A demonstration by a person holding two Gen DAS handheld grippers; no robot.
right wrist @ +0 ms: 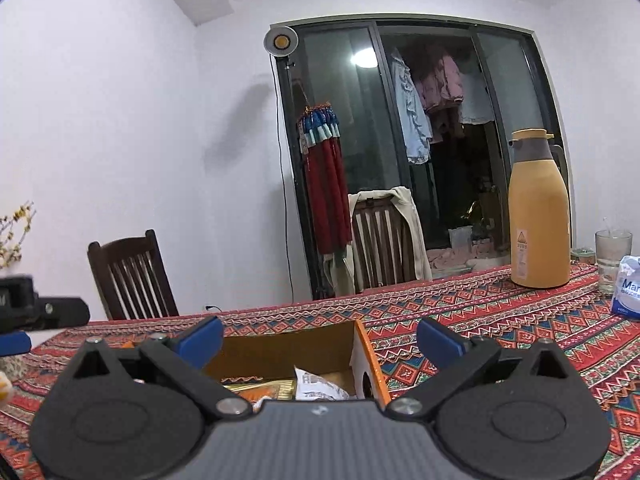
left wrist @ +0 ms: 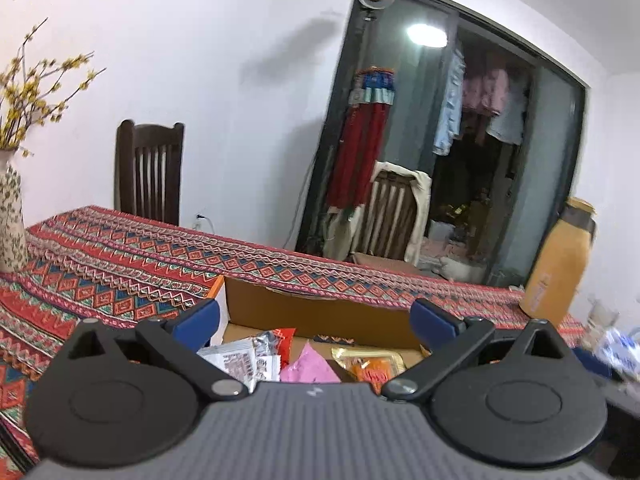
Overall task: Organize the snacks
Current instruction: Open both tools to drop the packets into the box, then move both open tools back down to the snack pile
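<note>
Both grippers, left (left wrist: pixel 316 320) and right (right wrist: pixel 320 338), hover spread wide and empty over the cardboard box (left wrist: pixel 320 308) on the table (left wrist: pixel 120 264), where the snacks (left wrist: pixel 308 368) sit, probably sizing up a pick. Packets are half hidden.

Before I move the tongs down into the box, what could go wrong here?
1. Both tongs, left and right, hover open over the same cardboard box; they might collide.
2. The snack packets overlap, so one grasp may catch two.
3. A wide swing of the right tongs could hit the yellow thermos or the glass.
</note>
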